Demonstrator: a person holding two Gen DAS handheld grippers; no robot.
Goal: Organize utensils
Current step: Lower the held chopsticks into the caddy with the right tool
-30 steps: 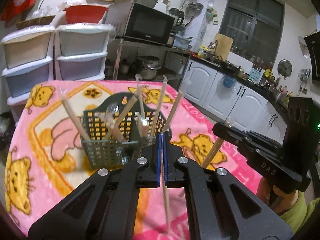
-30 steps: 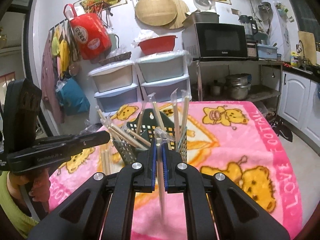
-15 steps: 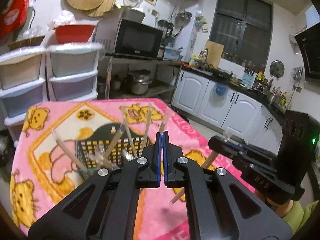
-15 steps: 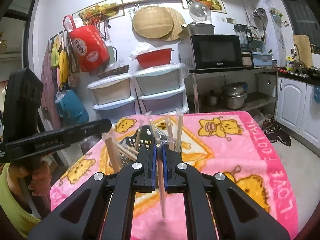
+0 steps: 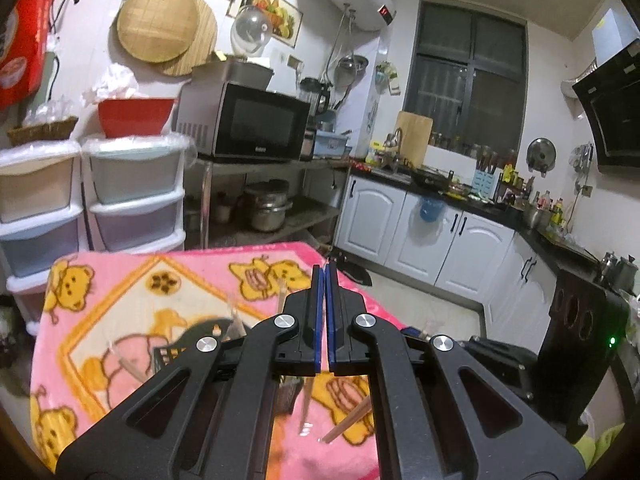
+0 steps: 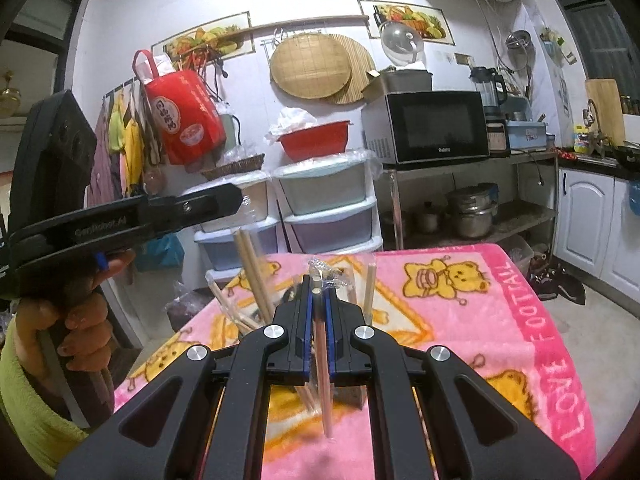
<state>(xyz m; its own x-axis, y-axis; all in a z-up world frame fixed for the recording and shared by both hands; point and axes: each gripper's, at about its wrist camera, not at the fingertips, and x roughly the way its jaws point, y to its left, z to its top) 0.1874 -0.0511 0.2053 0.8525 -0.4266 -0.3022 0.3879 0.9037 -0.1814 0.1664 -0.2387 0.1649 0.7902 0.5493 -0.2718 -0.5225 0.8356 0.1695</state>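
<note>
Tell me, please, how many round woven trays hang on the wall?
2. The front tray hangs up and left of the microwave; the second tray is partly hidden behind it, on its right. No others show.

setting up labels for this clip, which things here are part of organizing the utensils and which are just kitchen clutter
Part of the job:
- wrapped chopsticks in the right gripper
- dark utensil basket
- left gripper

Just lying about:
- microwave
- red basin
- plastic drawers
- pink blanket

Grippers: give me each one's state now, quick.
Left gripper: closed on a wrapped chopstick.
Right gripper: closed on a wrapped pair of chopsticks.
</note>
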